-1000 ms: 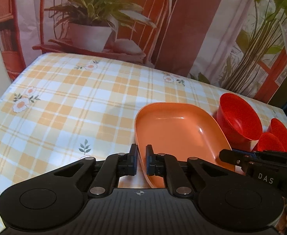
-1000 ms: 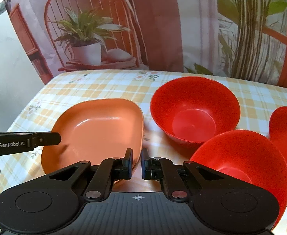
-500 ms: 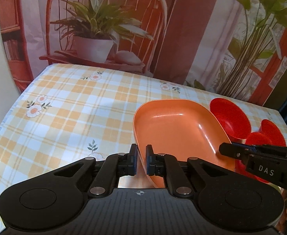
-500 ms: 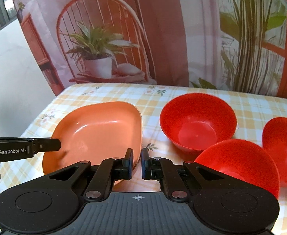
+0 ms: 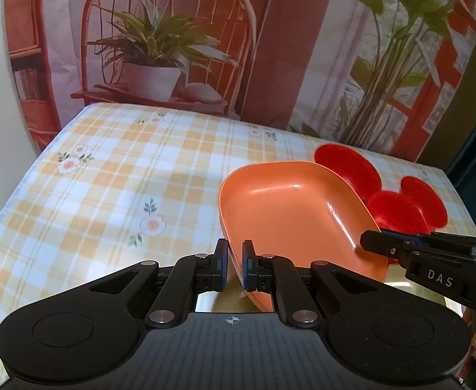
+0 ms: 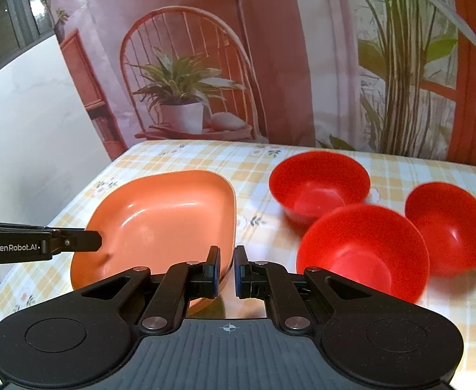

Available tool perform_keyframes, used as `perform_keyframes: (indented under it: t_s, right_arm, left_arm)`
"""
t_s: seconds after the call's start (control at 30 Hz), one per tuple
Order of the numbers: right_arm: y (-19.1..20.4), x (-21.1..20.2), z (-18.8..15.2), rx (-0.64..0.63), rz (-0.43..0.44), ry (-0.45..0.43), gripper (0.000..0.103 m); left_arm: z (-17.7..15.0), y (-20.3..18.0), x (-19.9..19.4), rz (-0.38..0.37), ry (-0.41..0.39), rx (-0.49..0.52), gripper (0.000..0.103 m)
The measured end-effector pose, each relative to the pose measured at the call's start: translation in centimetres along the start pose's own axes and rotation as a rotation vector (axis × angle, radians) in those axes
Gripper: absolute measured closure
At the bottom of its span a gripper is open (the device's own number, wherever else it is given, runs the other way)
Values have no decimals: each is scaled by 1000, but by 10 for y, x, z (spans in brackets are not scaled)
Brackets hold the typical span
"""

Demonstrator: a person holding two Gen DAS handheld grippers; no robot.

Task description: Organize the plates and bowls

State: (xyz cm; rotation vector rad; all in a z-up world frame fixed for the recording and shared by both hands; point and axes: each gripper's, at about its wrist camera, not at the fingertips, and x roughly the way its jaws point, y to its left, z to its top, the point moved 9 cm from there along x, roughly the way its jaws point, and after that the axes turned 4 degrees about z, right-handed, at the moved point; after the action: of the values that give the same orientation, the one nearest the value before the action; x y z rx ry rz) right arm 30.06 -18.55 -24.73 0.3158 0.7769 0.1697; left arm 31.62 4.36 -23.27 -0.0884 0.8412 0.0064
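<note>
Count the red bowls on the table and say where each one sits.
3. Right wrist view: the far bowl sits right of the orange plate, the near bowl is closest to the camera, and the right bowl is beside it. None appear hidden.

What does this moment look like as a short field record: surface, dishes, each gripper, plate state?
surface: table with checked floral cloth
plate: one orange plate, tilted, lifted off the cloth
bowls: three red bowls, upright, right of the plate
left gripper: shut on the plate's left rim
right gripper: shut on the plate's right rim
backdrop: printed chair-and-plant curtain
</note>
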Motion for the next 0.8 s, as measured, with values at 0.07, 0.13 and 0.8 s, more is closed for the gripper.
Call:
perform_keyframes:
  t_s: [0.07,0.13,0.8]
  right_arm:
    - [2,-6,-8,2,8,5,94]
    - [4,-10,-17,-1,14,13,94]
    - [17,-22,-61,-14,24,58,93]
  left_arm:
    - [-8,-1,-5,2,9,1,93]
    - [-16,0,-7,6,20,-1,93]
    - [-56,-1,-12,26,61,25,93]
